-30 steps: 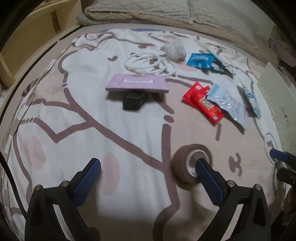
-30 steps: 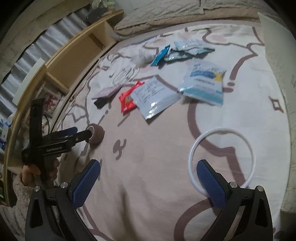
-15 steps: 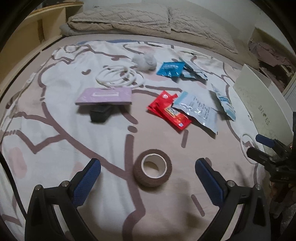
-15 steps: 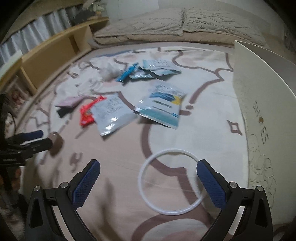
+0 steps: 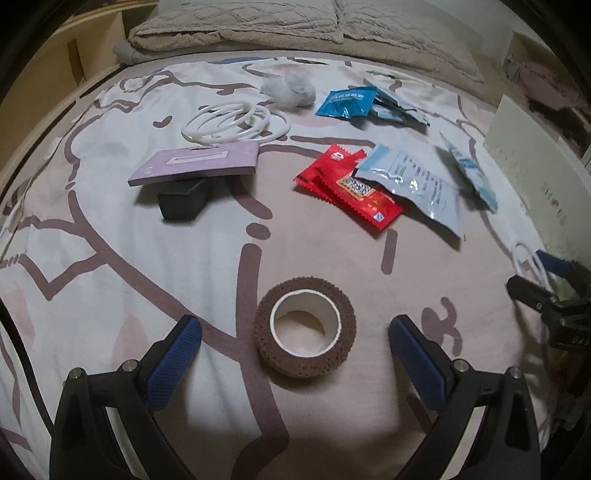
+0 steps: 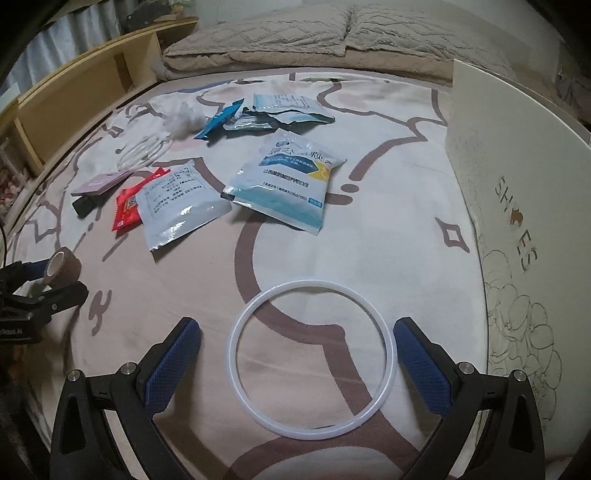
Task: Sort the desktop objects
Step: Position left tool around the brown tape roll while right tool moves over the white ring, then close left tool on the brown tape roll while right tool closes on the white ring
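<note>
A brown roll of bandage tape lies flat on the patterned bed cover, between the wide-apart fingers of my left gripper, which is open and not touching it. A thin white ring lies on the cover between the fingers of my right gripper, also open and apart from it. In the right wrist view the roll shows at the far left with the left gripper around it. Further back lie a red packet, a silver pouch, a purple card on a black box, and stacked white rings.
A white shoe box stands at the right edge of the bed. A blue-and-white pouch, blue sachets and a white fluffy ball lie towards the back. Folded beige blankets and a wooden shelf border the bed.
Both grippers swung round: the brown roll went from beside the left gripper's right finger to centred between its fingers, and the white ring came from the right to between the right gripper's fingers.
</note>
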Motion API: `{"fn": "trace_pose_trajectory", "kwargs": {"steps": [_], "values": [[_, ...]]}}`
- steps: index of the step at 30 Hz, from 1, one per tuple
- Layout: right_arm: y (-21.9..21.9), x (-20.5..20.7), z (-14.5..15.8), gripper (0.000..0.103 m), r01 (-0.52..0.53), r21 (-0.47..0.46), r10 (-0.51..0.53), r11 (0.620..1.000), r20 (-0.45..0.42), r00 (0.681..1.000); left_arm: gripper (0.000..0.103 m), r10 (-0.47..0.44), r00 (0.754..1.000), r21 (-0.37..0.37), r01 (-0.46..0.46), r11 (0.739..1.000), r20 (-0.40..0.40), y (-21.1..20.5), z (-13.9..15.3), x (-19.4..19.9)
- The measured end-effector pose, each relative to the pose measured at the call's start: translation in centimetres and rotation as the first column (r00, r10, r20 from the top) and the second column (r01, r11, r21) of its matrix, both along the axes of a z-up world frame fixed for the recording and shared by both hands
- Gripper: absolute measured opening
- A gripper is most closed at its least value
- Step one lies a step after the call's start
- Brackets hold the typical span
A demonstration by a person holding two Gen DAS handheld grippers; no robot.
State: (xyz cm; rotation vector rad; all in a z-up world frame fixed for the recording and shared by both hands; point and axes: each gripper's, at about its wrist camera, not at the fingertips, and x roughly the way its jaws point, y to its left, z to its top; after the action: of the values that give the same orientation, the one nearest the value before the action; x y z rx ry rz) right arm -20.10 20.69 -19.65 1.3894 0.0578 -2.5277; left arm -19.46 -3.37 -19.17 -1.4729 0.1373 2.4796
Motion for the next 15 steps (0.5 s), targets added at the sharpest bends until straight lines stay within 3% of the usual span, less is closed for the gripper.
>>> {"fn": "trace_pose_trajectory", "kwargs": {"steps": [15], "values": [[0.04,-0.41,-0.34,0.103,0.030,-0.007,-0.029,1.000,0.055,0.998,0.103,-0.015,1.000,0.006,0.015,1.000,-0.003,-0.21,-0.36,0.07]]}}
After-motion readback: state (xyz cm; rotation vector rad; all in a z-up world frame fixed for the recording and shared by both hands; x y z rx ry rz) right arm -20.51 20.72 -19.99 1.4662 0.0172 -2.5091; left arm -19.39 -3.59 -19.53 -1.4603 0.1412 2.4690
